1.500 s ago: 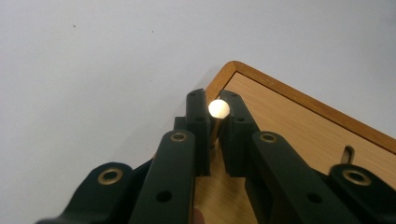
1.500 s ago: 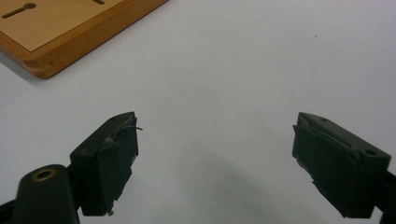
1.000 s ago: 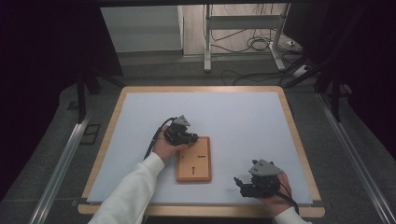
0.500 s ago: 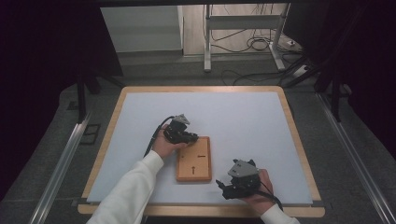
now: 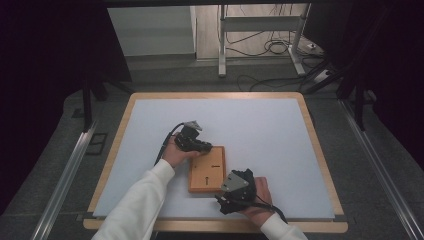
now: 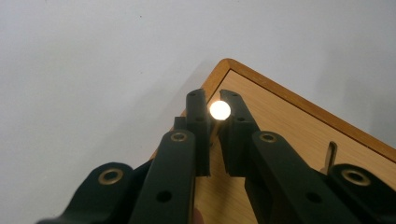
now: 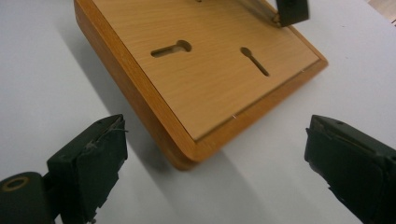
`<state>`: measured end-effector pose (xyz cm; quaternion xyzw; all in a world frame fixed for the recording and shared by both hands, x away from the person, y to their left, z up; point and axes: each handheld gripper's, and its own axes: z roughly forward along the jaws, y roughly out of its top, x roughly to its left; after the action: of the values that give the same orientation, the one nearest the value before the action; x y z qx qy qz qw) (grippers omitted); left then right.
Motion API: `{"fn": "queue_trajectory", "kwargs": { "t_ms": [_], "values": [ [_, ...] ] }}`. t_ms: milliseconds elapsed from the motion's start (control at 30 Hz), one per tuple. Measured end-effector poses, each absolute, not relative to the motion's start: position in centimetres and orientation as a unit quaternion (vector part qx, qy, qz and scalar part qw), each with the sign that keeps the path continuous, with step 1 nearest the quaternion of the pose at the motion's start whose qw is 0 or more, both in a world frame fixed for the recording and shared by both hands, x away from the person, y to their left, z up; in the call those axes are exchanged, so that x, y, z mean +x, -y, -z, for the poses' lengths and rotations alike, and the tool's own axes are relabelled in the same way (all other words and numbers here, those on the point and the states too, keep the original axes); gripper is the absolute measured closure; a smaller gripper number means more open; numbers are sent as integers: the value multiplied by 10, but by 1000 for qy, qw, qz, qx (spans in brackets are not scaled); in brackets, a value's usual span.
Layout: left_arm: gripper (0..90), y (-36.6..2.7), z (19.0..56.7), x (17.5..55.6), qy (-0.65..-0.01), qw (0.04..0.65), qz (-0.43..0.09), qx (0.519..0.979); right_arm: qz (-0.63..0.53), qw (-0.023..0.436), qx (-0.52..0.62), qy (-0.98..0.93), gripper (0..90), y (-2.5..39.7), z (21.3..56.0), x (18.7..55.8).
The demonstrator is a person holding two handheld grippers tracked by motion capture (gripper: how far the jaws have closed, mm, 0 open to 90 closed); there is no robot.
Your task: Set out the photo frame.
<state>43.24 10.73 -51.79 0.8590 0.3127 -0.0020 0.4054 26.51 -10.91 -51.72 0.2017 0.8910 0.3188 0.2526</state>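
Note:
A small wooden board (image 5: 206, 170) with two keyhole slots (image 7: 170, 48) lies on the white mat near the table's front. My left gripper (image 5: 200, 146) sits at the board's far left corner (image 6: 289, 135). In the left gripper view its jaws (image 6: 214, 100) are shut on a small upright peg with a bright round head (image 6: 219, 110). My right gripper (image 5: 226, 200) rests by the board's near right corner. In the right gripper view it (image 7: 217, 135) stands wide open, with the board's corner (image 7: 187, 158) just ahead between the fingers and nothing held.
The white mat (image 5: 260, 125) lies inside a wooden table rim (image 5: 320, 150), with open mat behind and to the right of the board. Beyond the table stand metal frame legs (image 5: 221, 45) and loose cables on the floor (image 5: 272, 47).
My right gripper has moved left along the front edge, from the near right of the mat to the board's near right corner. The left gripper has stayed put.

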Motion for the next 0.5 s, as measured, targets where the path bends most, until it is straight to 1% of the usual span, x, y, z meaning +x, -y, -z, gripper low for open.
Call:
{"fn": "queue_trajectory", "kwargs": {
  "t_ms": [233, 333, 500],
  "values": [
    [834, -108, 518, 436, -317, 405, 16, 857, -300, 267, 188, -896, 61, 96, 524, 267],
    [832, -109, 517, 437, -319, 405, 21, 857, -291, 283, 187, -894, 62, 94, 526, 268],
    [838, -107, 517, 436, -320, 402, 13, 858, -290, 311, 181, -887, 69, 92, 527, 270]
  ]
}}
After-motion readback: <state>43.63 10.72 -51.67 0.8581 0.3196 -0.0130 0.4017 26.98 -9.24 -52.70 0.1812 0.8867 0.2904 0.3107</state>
